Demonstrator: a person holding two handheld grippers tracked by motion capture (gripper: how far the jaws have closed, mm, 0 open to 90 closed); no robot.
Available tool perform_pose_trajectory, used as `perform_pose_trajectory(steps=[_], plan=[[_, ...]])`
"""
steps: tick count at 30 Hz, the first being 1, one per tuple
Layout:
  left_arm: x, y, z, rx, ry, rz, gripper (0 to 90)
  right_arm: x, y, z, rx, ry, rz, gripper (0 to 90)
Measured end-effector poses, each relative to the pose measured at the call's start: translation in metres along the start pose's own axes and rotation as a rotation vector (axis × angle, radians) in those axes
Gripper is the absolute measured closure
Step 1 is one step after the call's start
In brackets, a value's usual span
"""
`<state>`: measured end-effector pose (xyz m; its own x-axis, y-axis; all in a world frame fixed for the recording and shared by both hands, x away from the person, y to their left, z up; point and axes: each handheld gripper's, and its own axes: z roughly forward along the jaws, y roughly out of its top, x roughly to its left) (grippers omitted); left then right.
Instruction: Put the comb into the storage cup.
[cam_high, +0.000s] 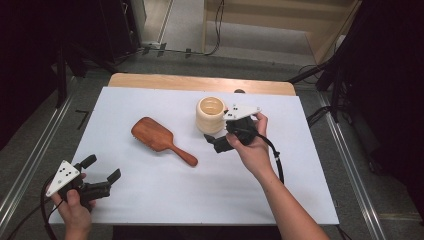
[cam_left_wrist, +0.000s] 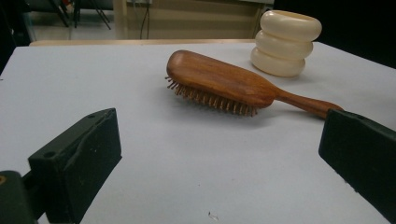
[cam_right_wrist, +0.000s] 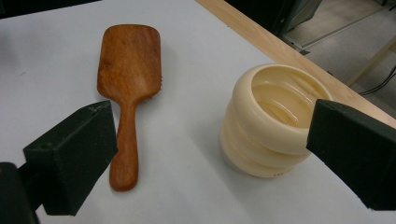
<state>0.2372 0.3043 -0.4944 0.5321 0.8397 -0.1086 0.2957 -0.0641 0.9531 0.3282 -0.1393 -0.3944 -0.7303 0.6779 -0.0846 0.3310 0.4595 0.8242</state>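
A white tabletop (cam_high: 150, 200) with a bare wooden far edge (cam_high: 200, 82) stands on grey floor (cam_high: 45, 135), metal rails (cam_high: 30, 160) along both sides, cables (cam_high: 218, 25) and pale wooden panelling (cam_high: 280, 20) behind.

No legible text, labels, brands or numbers on any surface. Small dark specks near the cup (cam_right_wrist: 266, 126) base, too small to read.
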Motion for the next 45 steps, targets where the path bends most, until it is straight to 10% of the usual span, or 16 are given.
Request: perform_pose_trajectory(steps=[45], plan=[[-0.001, 0.0, 0.002, 0.011, -0.021, 0.019, 0.0, 0.034, 0.038, 0.076, 0.167, 0.083, -0.088, 0.3]])
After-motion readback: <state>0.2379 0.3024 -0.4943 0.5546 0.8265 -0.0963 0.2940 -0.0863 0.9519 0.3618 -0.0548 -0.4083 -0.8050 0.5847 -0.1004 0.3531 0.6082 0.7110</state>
